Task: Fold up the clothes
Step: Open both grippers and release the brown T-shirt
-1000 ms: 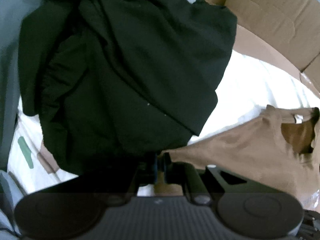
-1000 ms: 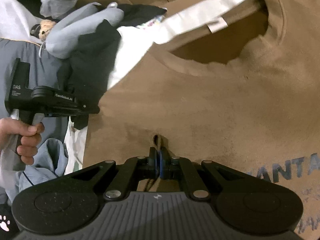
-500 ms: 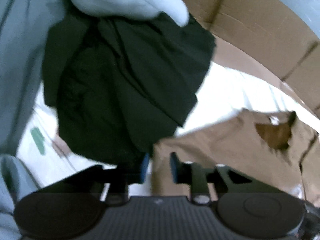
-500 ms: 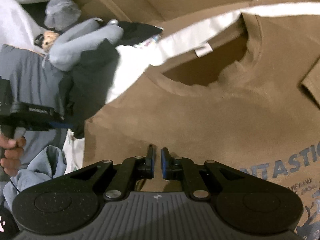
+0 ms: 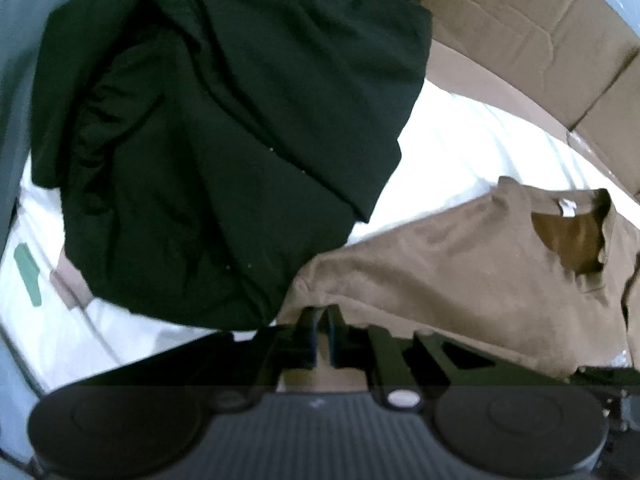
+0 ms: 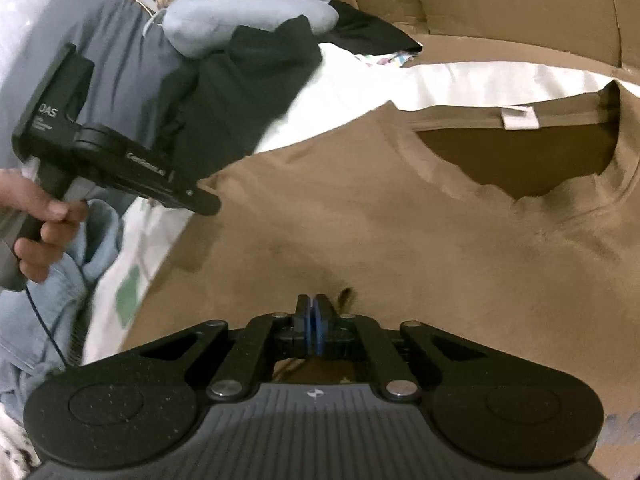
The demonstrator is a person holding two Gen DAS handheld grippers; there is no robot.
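Observation:
A brown T-shirt (image 5: 460,264) lies spread on a white sheet (image 5: 448,140), its collar and white label toward the far right. My left gripper (image 5: 320,314) is at the shirt's left edge, jaws closing with brown cloth between the fingertips. From the right wrist view the shirt (image 6: 360,220) fills the middle, and the left gripper (image 6: 204,204), held by a hand (image 6: 40,216), touches its left shoulder corner. My right gripper (image 6: 314,300) is shut, blue pads together on a small pucker of the shirt's chest.
A crumpled black garment (image 5: 224,140) lies just left of the brown shirt. Cardboard box walls (image 5: 520,40) rise behind the sheet. A grey plush cushion (image 6: 240,12) and grey and light blue clothes (image 6: 40,320) pile up at the left.
The left jaws opened and came back together on the shirt's edge. The right jaws parted slightly, then shut again, and the right wrist rolled, so the collar now sits level at the right.

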